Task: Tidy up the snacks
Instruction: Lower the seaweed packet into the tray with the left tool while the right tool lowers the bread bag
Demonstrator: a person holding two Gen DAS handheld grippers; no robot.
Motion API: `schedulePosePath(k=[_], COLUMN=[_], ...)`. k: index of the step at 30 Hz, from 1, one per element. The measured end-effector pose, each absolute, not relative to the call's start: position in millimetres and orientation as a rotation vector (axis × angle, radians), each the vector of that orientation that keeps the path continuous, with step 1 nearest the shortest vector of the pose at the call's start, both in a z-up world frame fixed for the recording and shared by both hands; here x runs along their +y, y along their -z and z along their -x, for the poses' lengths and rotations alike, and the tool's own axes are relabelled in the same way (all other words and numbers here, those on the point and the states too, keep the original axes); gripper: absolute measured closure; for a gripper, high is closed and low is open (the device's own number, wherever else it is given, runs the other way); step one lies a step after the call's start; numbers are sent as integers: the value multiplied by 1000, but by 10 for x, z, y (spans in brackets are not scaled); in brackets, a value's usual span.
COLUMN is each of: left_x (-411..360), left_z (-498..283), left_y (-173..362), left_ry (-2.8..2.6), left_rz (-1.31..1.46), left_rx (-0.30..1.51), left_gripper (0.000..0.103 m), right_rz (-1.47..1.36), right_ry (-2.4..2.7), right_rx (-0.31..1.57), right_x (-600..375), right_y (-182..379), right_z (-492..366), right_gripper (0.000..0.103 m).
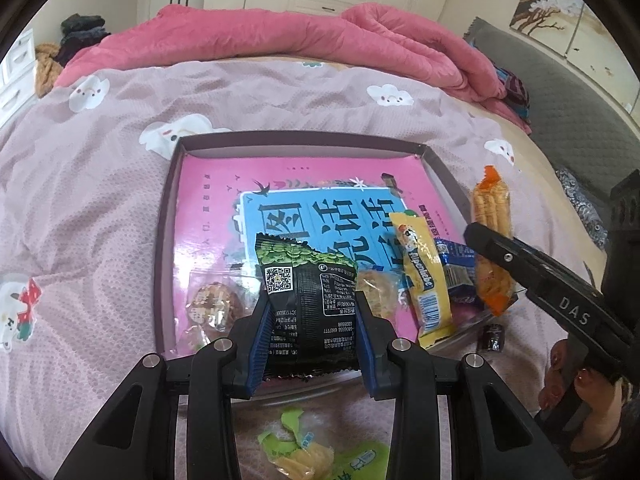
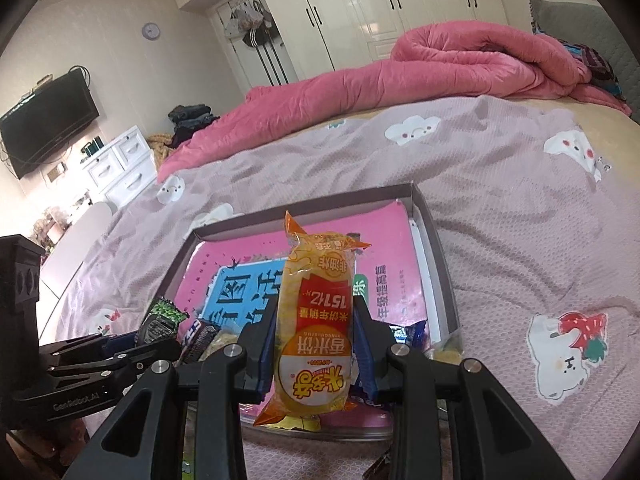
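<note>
At the bottom centre of the left wrist view, the left gripper (image 1: 311,334) is pinching a black-and-green snack packet (image 1: 310,300) between its blue pads, and the packet is standing upright over the near edge of the shallow box (image 1: 304,145) on the bed. At the bottom centre of the right wrist view, the right gripper (image 2: 314,354) is likewise clamping an orange-and-yellow rice cracker packet (image 2: 316,320) by its lower half, with its crimped top pointing toward the middle of the frame. My worry is that both packets are puffy, slick film, so a squeeze this low may be letting them pivot or slide out if the hands are tilting further. Both grippers are also working over the same near corner, so they may knock each other or the packets already lying there. Just beyond the left pads, round clear-wrapped biscuits (image 1: 214,304), a yellow stick packet (image 1: 422,276) and a blue wrapper (image 1: 454,270) are crowding the lower right of the box, leaving little flat room; a released packet could be landing on top and sliding off over the low rim. Farther up, the pink book cover (image 1: 208,184) lining the box is lying bare, and the pink quilt (image 1: 256,36) is bunching at the top of the frame.
</note>
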State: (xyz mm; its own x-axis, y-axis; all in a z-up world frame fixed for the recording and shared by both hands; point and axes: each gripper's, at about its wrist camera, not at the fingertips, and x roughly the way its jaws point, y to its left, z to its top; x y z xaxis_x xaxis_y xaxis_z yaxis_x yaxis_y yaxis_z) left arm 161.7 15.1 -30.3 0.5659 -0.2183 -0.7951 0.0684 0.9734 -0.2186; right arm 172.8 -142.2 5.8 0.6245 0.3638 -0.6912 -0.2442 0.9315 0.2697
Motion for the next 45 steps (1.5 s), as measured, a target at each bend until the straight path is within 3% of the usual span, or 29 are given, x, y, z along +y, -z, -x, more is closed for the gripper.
schedulePosePath(k=[40,45], left_x=[34,48], left_z=[-1685,-1690], left_y=[402,389], left_ry=[209,202], left_rz=[163,164], left_rx=[981,975], left_gripper=[64,56], right_rz=[-176,-179], right_ry=[-377,-368], right_rx=[870,869], right_x=[-1348,-1353], right_y=[34,32], right_z=[-1738,-1738], right_gripper=[67,64])
